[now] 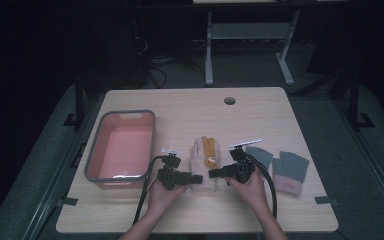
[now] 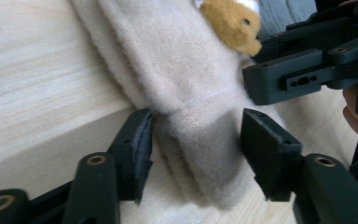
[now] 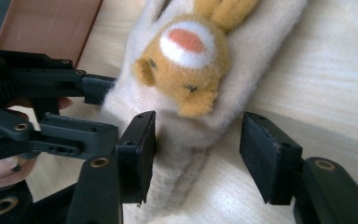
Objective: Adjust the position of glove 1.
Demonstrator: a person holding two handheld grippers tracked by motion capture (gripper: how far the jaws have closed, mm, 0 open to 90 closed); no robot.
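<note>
A cream fleece glove [image 1: 203, 162] with an orange bear face [image 3: 186, 70] sewn on it lies flat in the middle of the table. My left gripper [image 2: 196, 149] comes at the glove's cuff [image 2: 200, 140] from the left and low over the wood. Its jaws straddle the cuff, and the pads sit at its two sides without squeezing it. My right gripper [image 3: 198, 149] reaches in from the right, jaws apart around the glove just below the bear face. One pad is against the fleece and the other stands clear. The two grippers [image 1: 196, 178] [image 1: 214, 173] nearly meet tip to tip.
A pink bin with a grey rim [image 1: 121, 145] stands at the left of the table. Two grey gloves [image 1: 260, 156] [image 1: 290, 172] lie to the right of my right hand. There is a cable hole [image 1: 229, 100] near the table's far edge.
</note>
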